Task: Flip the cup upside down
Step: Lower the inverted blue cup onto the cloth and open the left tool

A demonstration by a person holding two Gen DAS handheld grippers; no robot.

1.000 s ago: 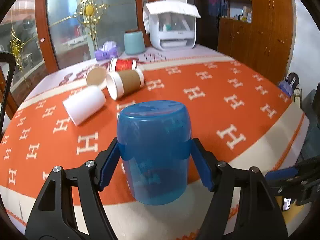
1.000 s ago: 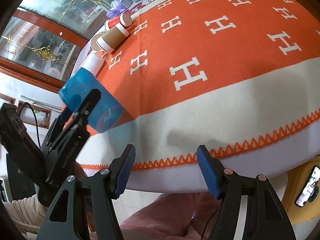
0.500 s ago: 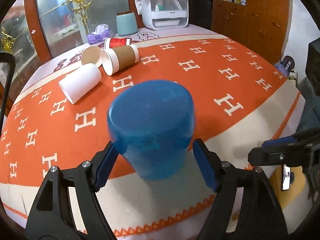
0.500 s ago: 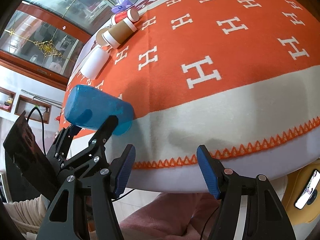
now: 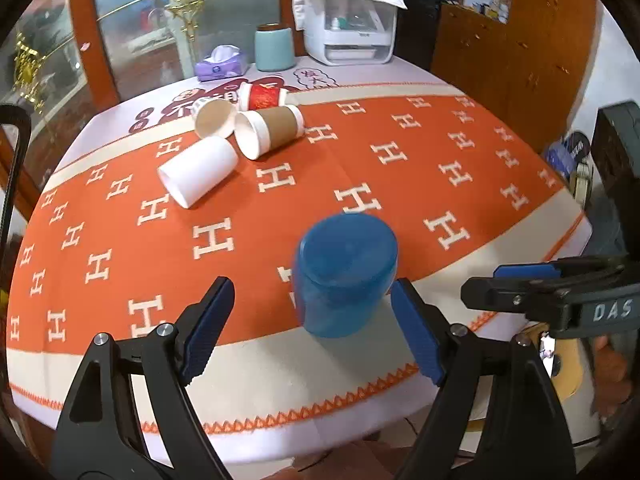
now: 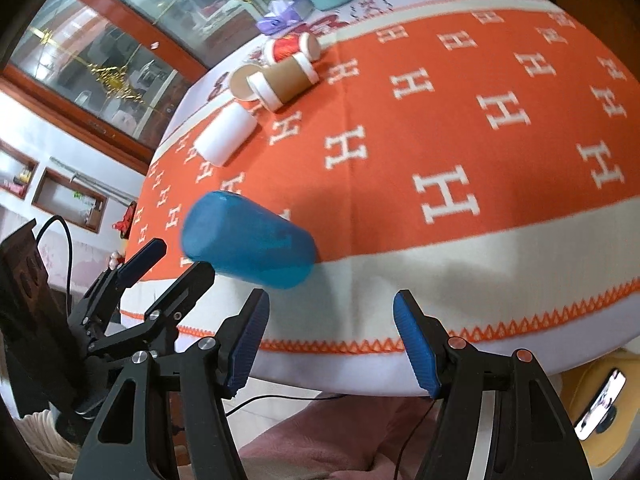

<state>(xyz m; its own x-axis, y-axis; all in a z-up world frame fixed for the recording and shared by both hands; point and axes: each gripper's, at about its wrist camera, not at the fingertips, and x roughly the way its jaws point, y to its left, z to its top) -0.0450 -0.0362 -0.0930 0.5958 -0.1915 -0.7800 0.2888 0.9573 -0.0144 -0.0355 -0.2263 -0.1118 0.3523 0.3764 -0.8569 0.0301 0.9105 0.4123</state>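
Note:
A translucent blue plastic cup (image 5: 345, 274) stands upside down near the table's front edge, its closed base up, where the orange cloth meets the cream border. It also shows in the right wrist view (image 6: 248, 240), motion-blurred. My left gripper (image 5: 311, 328) is open and empty; the cup sits just ahead of it, close to the right finger, touching neither. My right gripper (image 6: 329, 342) is open and empty, just off the table's front edge, to the right of the cup.
Several paper cups lie on their sides at the back left: a white one (image 5: 198, 170), a brown one (image 5: 270, 130) and a red one (image 5: 262, 96). A teal canister (image 5: 274, 48), a tissue pack (image 5: 221, 64) and a white appliance (image 5: 348, 20) stand at the far edge.
My left gripper opened and let go of the blue cup, then drew back. The cup now stands free on the table. My right gripper shifted slightly.

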